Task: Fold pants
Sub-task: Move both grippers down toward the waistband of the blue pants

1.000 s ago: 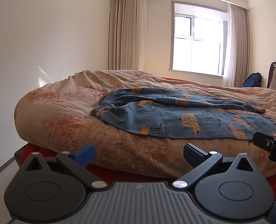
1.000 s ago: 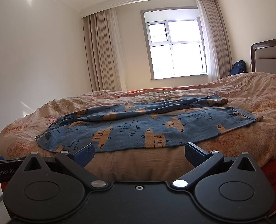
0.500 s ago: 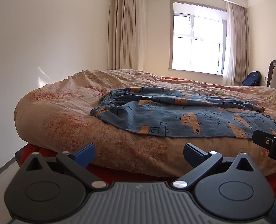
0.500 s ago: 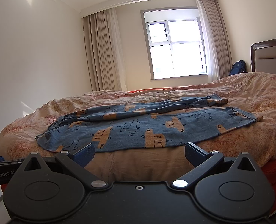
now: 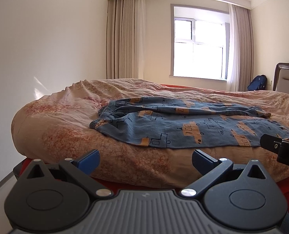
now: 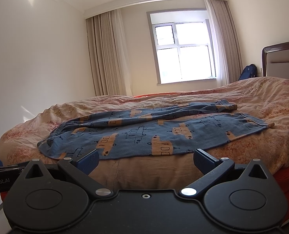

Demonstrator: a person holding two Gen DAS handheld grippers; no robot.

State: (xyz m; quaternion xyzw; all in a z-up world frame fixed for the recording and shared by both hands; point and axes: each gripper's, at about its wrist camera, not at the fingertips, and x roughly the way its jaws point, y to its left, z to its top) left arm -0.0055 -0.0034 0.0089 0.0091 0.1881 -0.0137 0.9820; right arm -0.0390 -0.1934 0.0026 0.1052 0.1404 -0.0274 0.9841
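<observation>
Blue patterned pants (image 5: 185, 124) lie flat near the bed's (image 5: 66, 136) front edge.
Long axis follows that edge, waistband leftward; left gripper (image 5: 145, 159) and right gripper (image 6: 146, 159) hover before it, jaws apart, empty.

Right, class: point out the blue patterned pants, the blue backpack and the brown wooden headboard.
blue patterned pants (image 6: 144, 136): right wrist view, near leg.
blue backpack (image 5: 257, 82): left wrist view, its front.
brown wooden headboard (image 6: 277, 47): right wrist view, top rail.

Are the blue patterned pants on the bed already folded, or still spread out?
Spread out: the blue patterned pants lie full length, both legs side by side.
</observation>
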